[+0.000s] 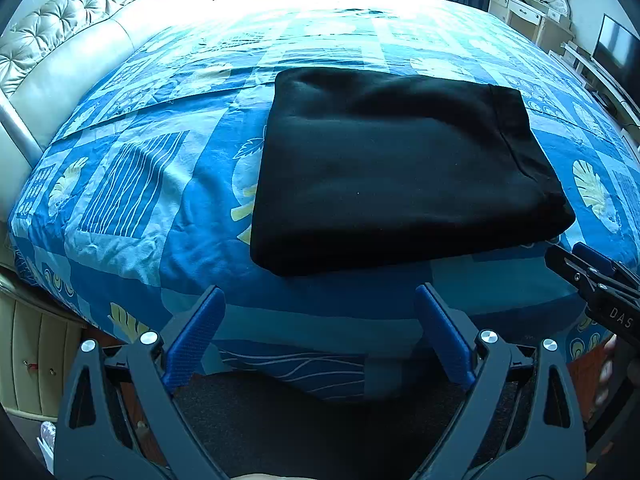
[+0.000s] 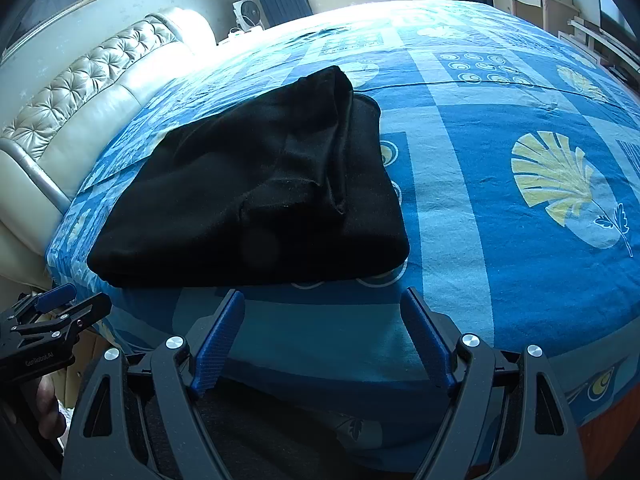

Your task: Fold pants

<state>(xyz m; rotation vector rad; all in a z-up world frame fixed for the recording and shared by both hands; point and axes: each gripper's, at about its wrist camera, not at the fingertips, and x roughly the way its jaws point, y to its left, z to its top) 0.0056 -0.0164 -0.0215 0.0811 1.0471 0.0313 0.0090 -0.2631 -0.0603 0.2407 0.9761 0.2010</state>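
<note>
Black pants (image 1: 396,168) lie folded into a thick rectangle on the blue patterned bedspread (image 1: 132,184), a hem seam running down their right side. My left gripper (image 1: 320,300) stands open just short of the pants' near edge, nothing between its blue pads. In the right wrist view the same folded pants (image 2: 256,196) sit to the left, their layered end facing the camera. My right gripper (image 2: 324,304) is open too, over the bedspread (image 2: 500,240) near the pants' near right corner, holding nothing. Each gripper shows at the edge of the other's view: right gripper (image 1: 588,264), left gripper (image 2: 68,304).
A tufted cream headboard (image 1: 68,40) runs along the bed's left side. A white dresser with an oval mirror (image 1: 536,4) and a dark screen (image 1: 616,44) stand at the far right. A small fan (image 2: 248,12) sits beyond the bed. Wide bedspread lies right of the pants.
</note>
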